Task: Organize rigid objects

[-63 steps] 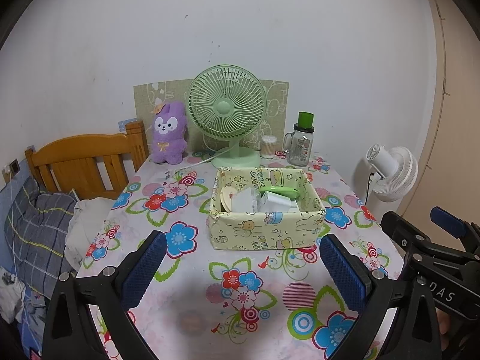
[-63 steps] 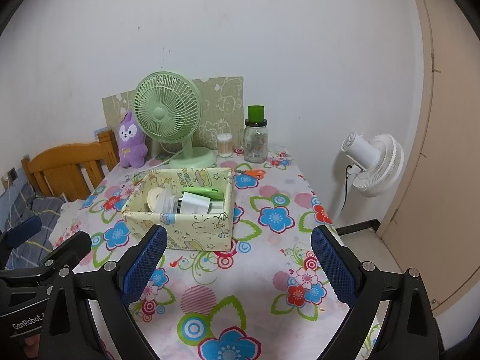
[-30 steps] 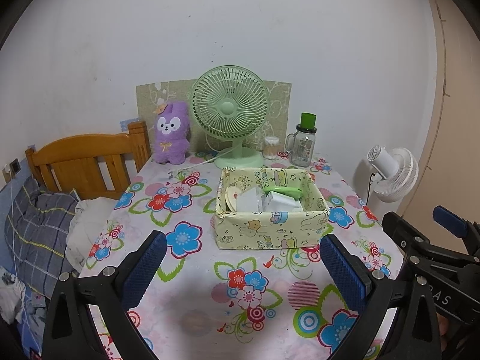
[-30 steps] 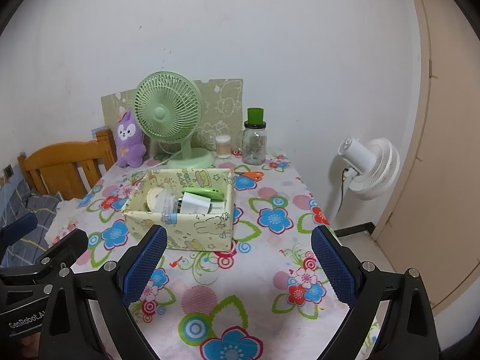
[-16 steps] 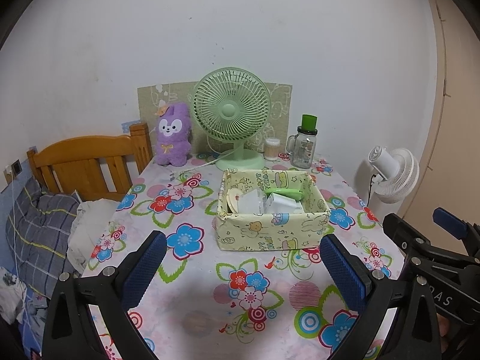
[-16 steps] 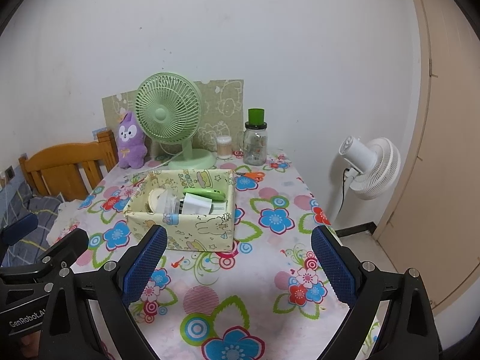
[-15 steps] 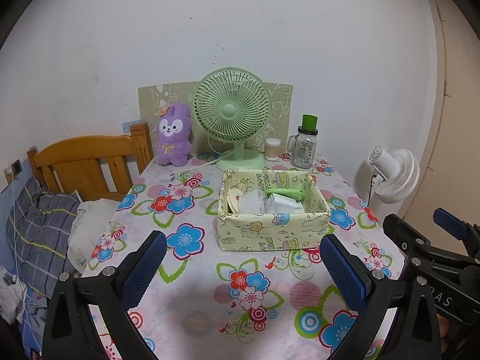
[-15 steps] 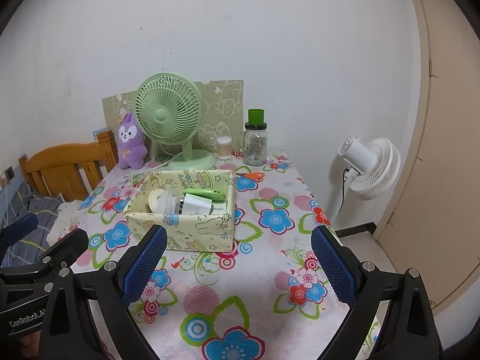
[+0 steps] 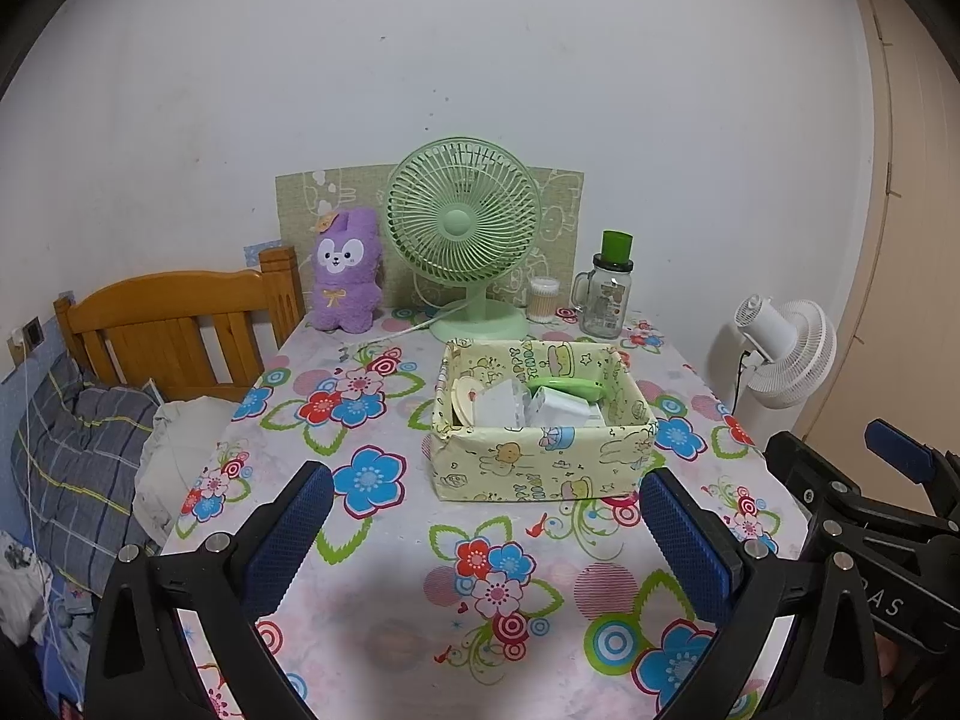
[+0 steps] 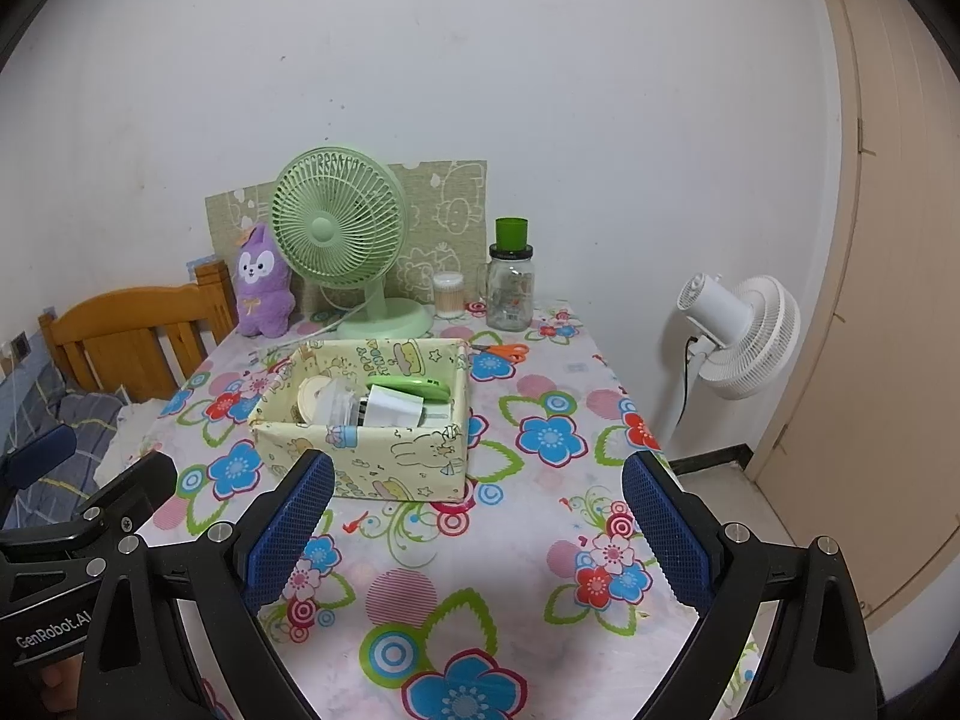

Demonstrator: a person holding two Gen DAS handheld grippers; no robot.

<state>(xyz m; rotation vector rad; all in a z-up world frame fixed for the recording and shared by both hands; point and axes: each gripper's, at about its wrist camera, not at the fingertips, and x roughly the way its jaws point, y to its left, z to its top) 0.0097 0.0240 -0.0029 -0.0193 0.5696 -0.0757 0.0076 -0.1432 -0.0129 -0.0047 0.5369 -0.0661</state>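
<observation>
Pictured: left gripper (image 9: 480,531) and right gripper (image 10: 474,519) hovering side by side above the near edge of the floral-cloth table (image 9: 384,600), jaws of both spread wide and empty. At mid-table, nearer the right edge, the yellow cartoon-print box (image 9: 543,420), already packed with a round cream disc (image 9: 465,399), white blocks (image 9: 561,405) and a flat green item (image 9: 567,385). Along the far edge, by the wall: purple plush (image 9: 348,279), green desk fan (image 9: 462,240), cotton-swab tub (image 9: 543,299) and glass jar with green cap (image 9: 606,294). Just behind the box's far right corner, orange-handled scissors (image 10: 501,350) lying flat, seen from the right wrist only.

Judged largely done, with the scissors the likely loose item left. Best handled with the right gripper: over the box rather than through it, descending behind the far right corner, clear of the jar. Closing across both handles, not the thin blades. Lifting straight, then lowering into the box's open right side without knocking the leaning blocks. Left gripper well placed to steady the soft box wall if it gives.
</observation>
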